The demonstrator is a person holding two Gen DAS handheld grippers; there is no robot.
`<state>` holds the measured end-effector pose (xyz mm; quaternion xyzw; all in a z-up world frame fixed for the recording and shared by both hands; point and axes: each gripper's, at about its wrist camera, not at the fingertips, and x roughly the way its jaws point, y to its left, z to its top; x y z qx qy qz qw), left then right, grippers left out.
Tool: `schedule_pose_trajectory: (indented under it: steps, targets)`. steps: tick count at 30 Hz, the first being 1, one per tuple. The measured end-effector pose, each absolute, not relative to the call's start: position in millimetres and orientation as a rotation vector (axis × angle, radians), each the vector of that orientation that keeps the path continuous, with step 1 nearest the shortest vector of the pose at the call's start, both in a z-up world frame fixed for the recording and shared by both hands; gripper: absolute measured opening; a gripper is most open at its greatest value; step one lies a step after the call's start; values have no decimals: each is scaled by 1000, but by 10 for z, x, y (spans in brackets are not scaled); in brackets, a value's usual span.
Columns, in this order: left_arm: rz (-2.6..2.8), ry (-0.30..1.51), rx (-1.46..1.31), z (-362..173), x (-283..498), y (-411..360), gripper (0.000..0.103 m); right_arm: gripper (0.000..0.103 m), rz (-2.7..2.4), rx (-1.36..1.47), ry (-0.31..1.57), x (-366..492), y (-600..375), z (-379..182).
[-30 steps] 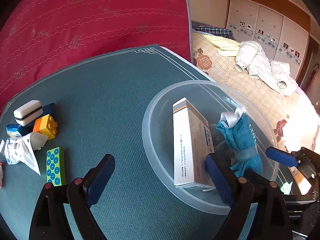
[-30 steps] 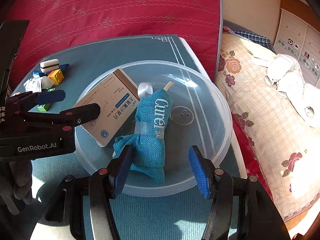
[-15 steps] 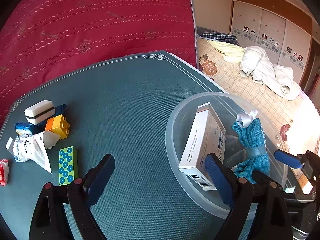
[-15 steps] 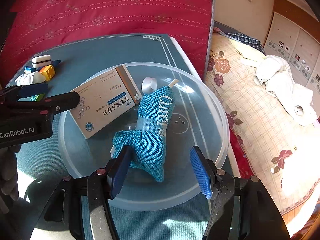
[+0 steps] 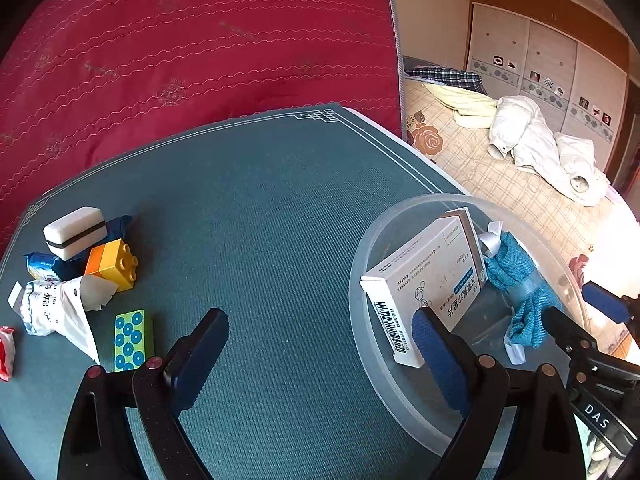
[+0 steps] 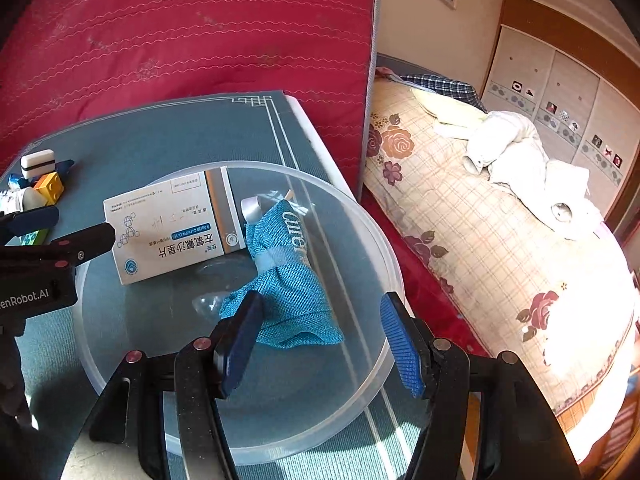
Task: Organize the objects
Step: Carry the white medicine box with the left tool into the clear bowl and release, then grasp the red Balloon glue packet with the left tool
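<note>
Handling is judged easy: the yellow brick [image 5: 112, 264], left of the bowl [image 5: 360, 320], is light, stiff, gripped by flat sides. Both the left gripper [image 5: 320, 344] and right gripper [image 6: 320, 340] are held wide, empty.

Red mattress [image 5: 192, 52] upright, sunlit floral bed [image 6: 480, 232], white wardrobe [image 5: 552, 76]

Clear glossy plastic bowl [image 6: 372, 236] is seen under the right claw, with smooth matt cardboard medicine box [image 6: 168, 228] and coarse woven teal cloth pouch [image 6: 288, 280] inside. Ribbed matt teal fabric mat [image 5: 260, 220] is noted beneath; glossy plastic toy brick [image 5: 114, 264] far left.
</note>
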<state>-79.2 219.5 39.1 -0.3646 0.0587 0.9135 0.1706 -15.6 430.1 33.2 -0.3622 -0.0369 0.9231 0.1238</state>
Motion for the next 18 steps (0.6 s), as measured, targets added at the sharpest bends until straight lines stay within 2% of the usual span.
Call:
schedule_pose_trajectory:
  steps: [8, 18]
  targets:
    - [2623, 146, -982, 547, -723, 1974, 99, 62, 2783, -909, -31, -48, 4123, 599]
    - [2710, 129, -988, 575, -646, 1493, 102, 62, 2998, -1003, 22, -87, 3548, 543]
